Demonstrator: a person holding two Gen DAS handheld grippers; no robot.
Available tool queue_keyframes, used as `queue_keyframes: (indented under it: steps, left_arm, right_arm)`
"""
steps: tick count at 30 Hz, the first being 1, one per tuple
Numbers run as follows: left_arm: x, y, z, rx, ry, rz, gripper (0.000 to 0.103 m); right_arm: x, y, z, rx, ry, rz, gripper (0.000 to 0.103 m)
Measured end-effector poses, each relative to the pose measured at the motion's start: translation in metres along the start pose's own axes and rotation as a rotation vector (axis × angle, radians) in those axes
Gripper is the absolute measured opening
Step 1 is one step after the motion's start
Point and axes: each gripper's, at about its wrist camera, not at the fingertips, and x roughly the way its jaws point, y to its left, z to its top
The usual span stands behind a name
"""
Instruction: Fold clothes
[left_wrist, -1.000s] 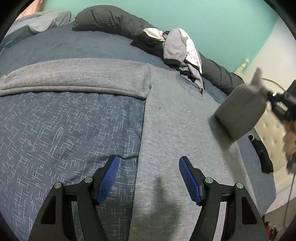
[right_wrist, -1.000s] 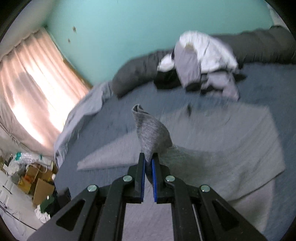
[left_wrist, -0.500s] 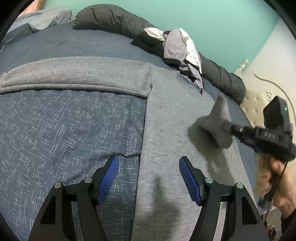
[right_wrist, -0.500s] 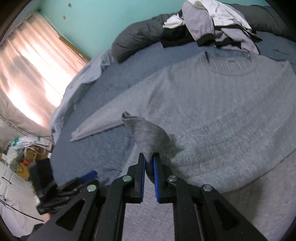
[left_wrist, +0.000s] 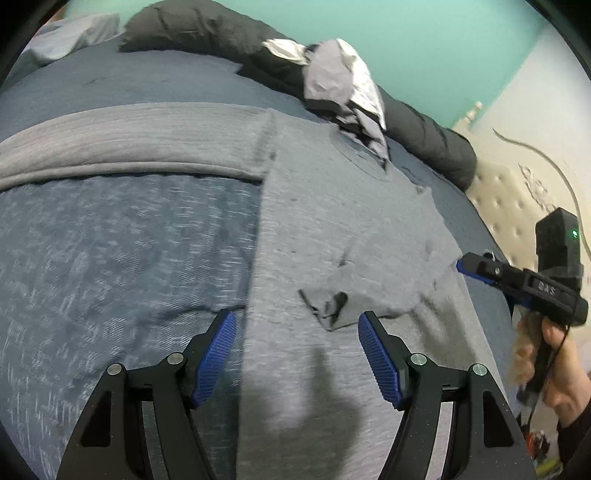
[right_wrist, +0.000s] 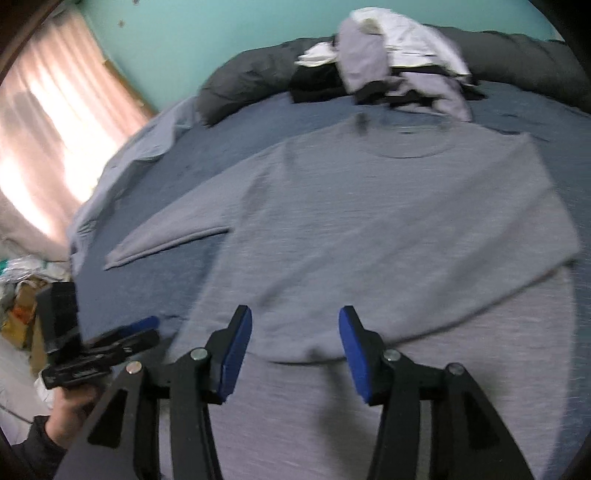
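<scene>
With its jaws just having been opening and nothing between them, the right claw (right_wrist: 295, 349) hangs spread over the sweater (right_wrist: 369, 229), whose folded sleeve (left_wrist: 369, 291) lies ahead of the left claw (left_wrist: 297, 354), also spread and empty. The cuff sits crumpled, so it may slide or spring back as the right claw pulls away, leaving a skewed fold. The soft grey knit drapes flat on the speckled blue bed (left_wrist: 122, 251); its other sleeve (left_wrist: 129, 144) stretches far ahead-left of the left claw.

right tool (right_wrist: 295, 343): jaws just opened, seemingly empty | sweater (right_wrist: 388, 229): flat, blurred
</scene>
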Motion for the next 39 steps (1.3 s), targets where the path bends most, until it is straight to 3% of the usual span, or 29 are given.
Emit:
queue_keyframes:
  steps: [5,9,17,24,31,36,39]
  left_arm:
    - [0.017,-0.010,0.013,0.032,0.032,-0.003,0.072]
    - [0.023,-0.009,0.021,0.019,0.030,0.012,0.073]
    - [0.015,0.007,0.020,-0.014,0.019,0.033,0.073]
    - [0.010,0.020,0.022,-0.039,0.010,0.033,0.073]
    - [0.009,0.016,0.022,-0.039,0.009,0.006,0.073]
    - [0.019,0.010,0.020,-0.028,0.046,-0.013,0.072]
    - [0.027,0.002,0.020,0.002,0.065,-0.024,0.072]
  right_arm:
    - [-0.007,-0.027,-0.003,0.021,0.008,-0.069,0.051]
    - [0.006,-0.028,-0.008,0.038,0.030,-0.068,0.051]
    - [0.065,0.020,-0.009,-0.039,0.101,-0.039,0.051]
    - [0.101,0.064,-0.024,-0.203,0.179,-0.148,0.051]
    - [0.097,0.078,-0.052,-0.262,0.219,-0.173,0.051]
    - [0.092,0.072,-0.046,-0.218,0.213,-0.139,0.051]
    - [0.077,0.063,-0.036,-0.171,0.164,-0.106,0.051]
